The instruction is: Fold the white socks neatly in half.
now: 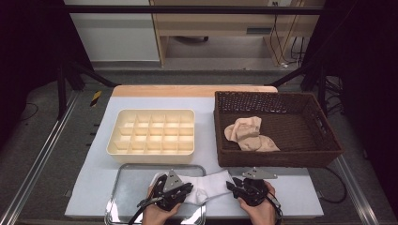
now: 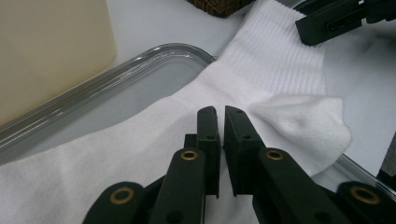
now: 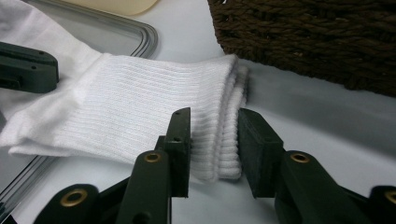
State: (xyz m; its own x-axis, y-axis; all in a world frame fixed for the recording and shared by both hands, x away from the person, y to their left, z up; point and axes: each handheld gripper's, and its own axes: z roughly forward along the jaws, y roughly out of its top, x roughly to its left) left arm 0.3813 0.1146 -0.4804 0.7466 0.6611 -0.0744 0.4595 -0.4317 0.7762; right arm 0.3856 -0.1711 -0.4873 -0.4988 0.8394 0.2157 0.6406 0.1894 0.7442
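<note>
I have the white sock (image 1: 206, 186) lying along the near edge of the bench (image 1: 291, 185), its foot end over the right end of the clear tray (image 1: 123, 187) and its ribbed cuff out on the bare white surface towards the near right corner. My left gripper (image 2: 220, 116) is down on the foot part of the sock, just inside the tray's right rim; in the left gripper view its jaws stand almost together with only a thin slit between them, clenched on a pinch of the white fabric as far as I can judge, though the fold itself sits hidden at the tips. My right gripper (image 3: 214, 128) is at the cuff end: in the right gripper view the doubled ribbed edge sits between the two jaws, the left jaw against the cloth and the right one just beside it, so I cannot tell for sure that it is squeezing. In the high view both hands come in from the near edge, the left gripper over the tray and the right just in front of the brown wicker basket (image 1: 324, 140), which holds beige socks (image 1: 248, 135). The cream divided box (image 1: 152, 133) stands behind the tray, towards the left of the bench.
</note>
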